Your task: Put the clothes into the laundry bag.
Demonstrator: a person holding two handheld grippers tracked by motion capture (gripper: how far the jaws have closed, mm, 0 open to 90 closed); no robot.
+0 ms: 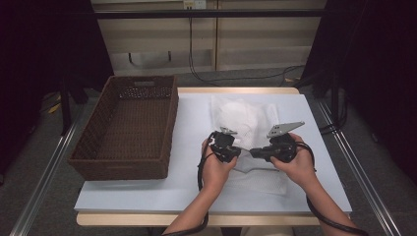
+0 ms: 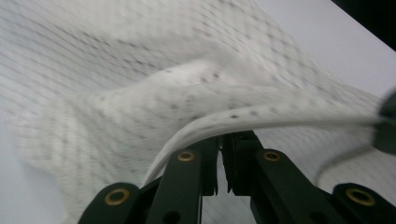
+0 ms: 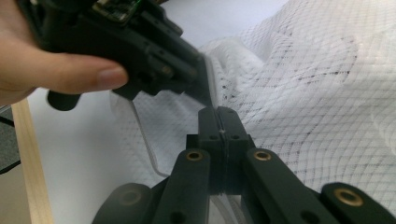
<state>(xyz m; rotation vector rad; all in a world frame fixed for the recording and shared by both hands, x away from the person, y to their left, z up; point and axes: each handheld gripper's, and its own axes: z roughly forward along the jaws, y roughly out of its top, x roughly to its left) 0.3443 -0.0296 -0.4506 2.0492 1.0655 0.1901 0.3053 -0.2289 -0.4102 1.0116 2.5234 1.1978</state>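
Pinching the white mesh garment point(image 1: 246, 123) mid-table with both my left gripper point(image 2: 223, 161) and right gripper point(image 3: 219, 122) clamped on its edge, I judge folding barely begun, the wicker basket point(image 1: 129, 129) unfilled.

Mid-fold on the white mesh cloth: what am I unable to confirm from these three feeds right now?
- High view: where each gripper bites the white mesh cloth; the hands and gripper bodies cover it.
- Left gripper view: cloth weave and edge are motion-blurred; the left gripper looks shut on a fold.
- Right gripper view: the left gripper body hides the cloth beyond the right gripper.
- High view: the basket near inner wall is hidden by its rim.
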